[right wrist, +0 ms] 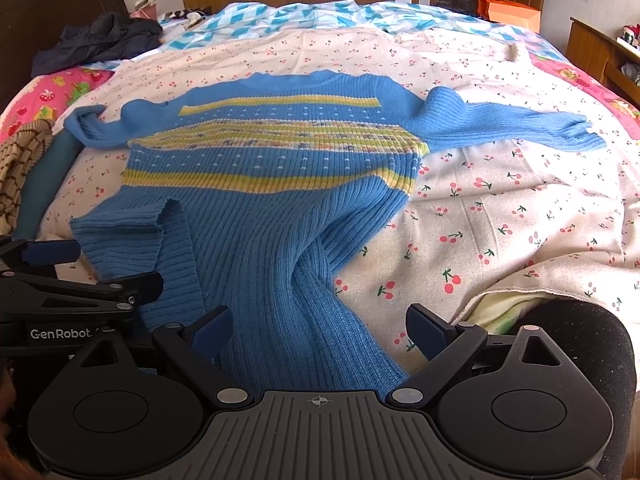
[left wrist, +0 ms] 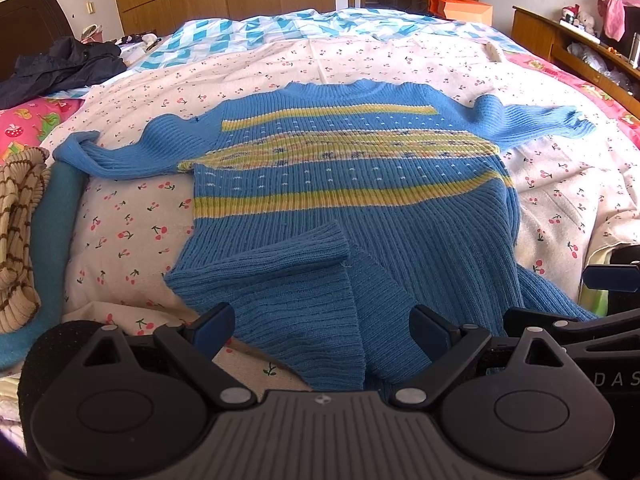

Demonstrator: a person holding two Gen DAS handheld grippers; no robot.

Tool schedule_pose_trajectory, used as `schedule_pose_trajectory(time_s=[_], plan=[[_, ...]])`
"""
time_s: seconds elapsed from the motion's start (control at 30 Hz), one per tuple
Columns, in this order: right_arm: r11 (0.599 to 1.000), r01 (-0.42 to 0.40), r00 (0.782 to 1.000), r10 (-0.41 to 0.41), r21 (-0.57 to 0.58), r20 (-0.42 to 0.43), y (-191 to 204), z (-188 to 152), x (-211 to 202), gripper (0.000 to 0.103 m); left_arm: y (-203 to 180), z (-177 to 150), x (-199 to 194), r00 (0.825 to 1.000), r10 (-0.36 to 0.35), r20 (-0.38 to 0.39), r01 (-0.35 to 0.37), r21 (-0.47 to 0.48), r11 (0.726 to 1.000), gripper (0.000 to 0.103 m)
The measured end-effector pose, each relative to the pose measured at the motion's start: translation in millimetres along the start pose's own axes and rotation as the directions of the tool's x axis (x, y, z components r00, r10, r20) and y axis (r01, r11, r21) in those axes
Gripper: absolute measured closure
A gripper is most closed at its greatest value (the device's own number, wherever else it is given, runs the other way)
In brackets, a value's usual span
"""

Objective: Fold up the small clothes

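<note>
A small blue knit sweater (left wrist: pixel 340 184) with yellow stripes lies spread on the bed, collar far, both sleeves out to the sides. Its near left hem corner is flipped up onto the body (left wrist: pixel 280 256). My left gripper (left wrist: pixel 320 330) is open and empty over the near hem. My right gripper (right wrist: pixel 320 330) is open and empty over the right part of the near hem, which trails toward me; the sweater also shows in the right wrist view (right wrist: pixel 272 168). Each gripper shows at the edge of the other's view.
The bed has a cherry-print sheet (left wrist: pixel 560 184). A striped beige knit (left wrist: pixel 16 216) and a teal cloth (left wrist: pixel 52 216) lie at the left. A dark jacket (left wrist: pixel 60 64) lies far left. An orange box (left wrist: pixel 460 6) and a wooden shelf (left wrist: pixel 580 40) stand beyond the bed.
</note>
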State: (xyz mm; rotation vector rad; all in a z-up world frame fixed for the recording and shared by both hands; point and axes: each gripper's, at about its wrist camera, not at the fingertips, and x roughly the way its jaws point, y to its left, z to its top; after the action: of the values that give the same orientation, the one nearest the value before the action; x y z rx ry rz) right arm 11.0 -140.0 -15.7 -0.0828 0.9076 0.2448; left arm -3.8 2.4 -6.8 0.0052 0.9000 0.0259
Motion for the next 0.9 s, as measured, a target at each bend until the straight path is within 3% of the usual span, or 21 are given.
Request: schedule_pose_trajectory(time_s=[0.9], plan=[[1.000,0.017,0.999,-0.016,-0.016,0.051,0.8,4.6,-6.7,0.011,-0.5,2.4,-6.1,1.000,-0.010,0.028,0.011,-0.019,1.000,0.005]])
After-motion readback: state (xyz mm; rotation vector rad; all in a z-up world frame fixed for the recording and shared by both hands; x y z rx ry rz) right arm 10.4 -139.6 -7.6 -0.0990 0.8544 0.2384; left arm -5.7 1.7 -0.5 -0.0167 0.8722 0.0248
